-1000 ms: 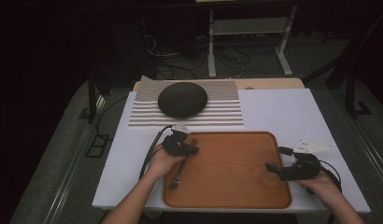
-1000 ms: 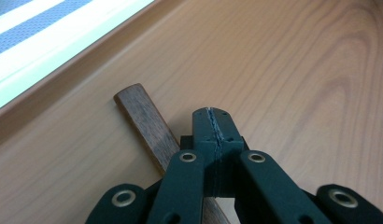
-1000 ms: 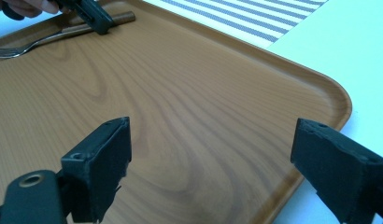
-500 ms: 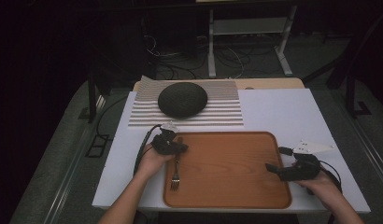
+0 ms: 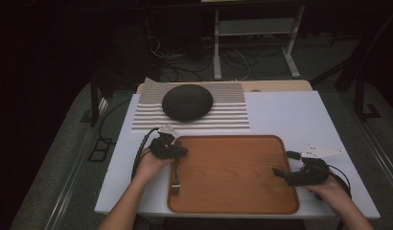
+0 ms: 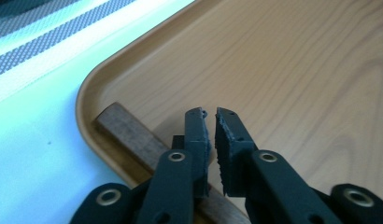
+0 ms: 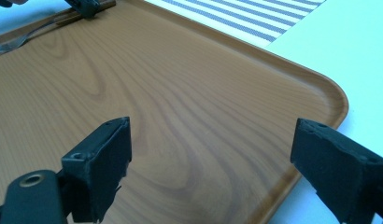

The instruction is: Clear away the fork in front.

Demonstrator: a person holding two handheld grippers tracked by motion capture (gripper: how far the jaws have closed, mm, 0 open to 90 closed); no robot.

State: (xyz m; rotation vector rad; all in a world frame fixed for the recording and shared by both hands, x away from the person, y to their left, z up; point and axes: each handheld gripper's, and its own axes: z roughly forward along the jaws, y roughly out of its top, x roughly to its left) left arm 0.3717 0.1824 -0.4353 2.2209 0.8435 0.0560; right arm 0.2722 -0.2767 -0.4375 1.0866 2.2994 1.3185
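At the left edge of the white tabletop (image 5: 281, 115), the left gripper (image 5: 178, 152) hangs over the near-left rim of the brown wood-grain rectangular tray (image 5: 233, 211). Its jaws stand almost together with a thin gap, and nothing sits between them (the left gripper view shows the wooden handle lying beneath them, not clamped). The wooden-handled metal fork (image 5: 176, 175) lies flat inside the tray along its left edge, so the placing looks done, and what remains is probably only drawing the left gripper clear. Its long axis runs front to back, tines toward the tray's near-left corner, as far as the dim high view lets me judge. Over the tray's right edge, the right gripper (image 5: 283, 165) is wide open and empty.
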